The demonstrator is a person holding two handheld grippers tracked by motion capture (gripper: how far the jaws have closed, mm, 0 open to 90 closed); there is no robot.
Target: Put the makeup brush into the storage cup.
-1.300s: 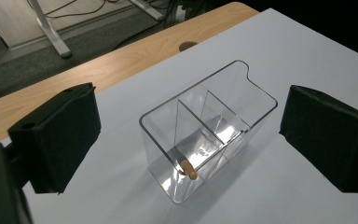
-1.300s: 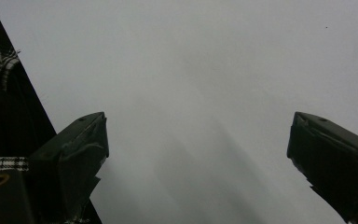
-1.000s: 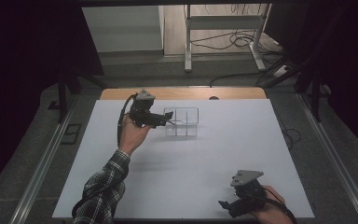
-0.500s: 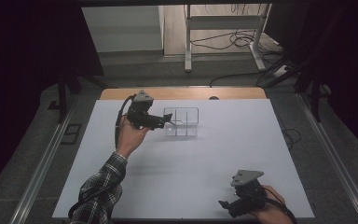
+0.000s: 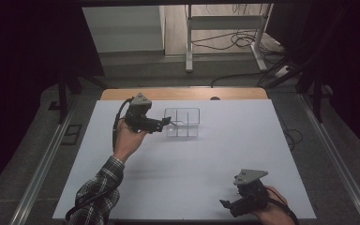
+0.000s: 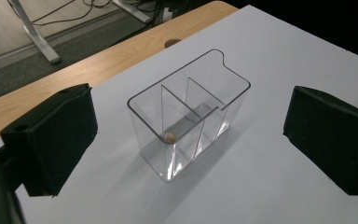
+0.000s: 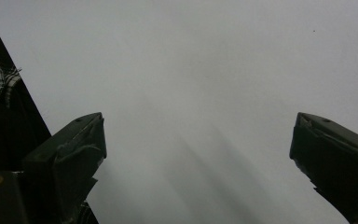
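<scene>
Left gripper view: clear box [image 6: 189, 114] at frame centre, straight ahead between wide-open jaws, long axis running toward upper right. Left gripper [image 5: 165, 123] just beside; right gripper [image 5: 227, 204] far, lower right, also wide.

A small tan speck [image 6: 169, 137] sits at the bottom of the clear plastic divided box [image 6: 191, 112] in the left gripper view, too small to identify; in the high view it cannot be made out at all. The left black two-jaw gripper [image 5: 165, 123] has its tips overlapping the box's left wall in the high view, and contact cannot be judged there. At the near right edge of the white table [image 5: 215, 159], the right black two-jaw gripper [image 5: 226, 205] is partly cut off by the picture's bottom, its hand mostly out of view. The plaid sleeve [image 5: 96, 197] is cropped at the near left.
</scene>
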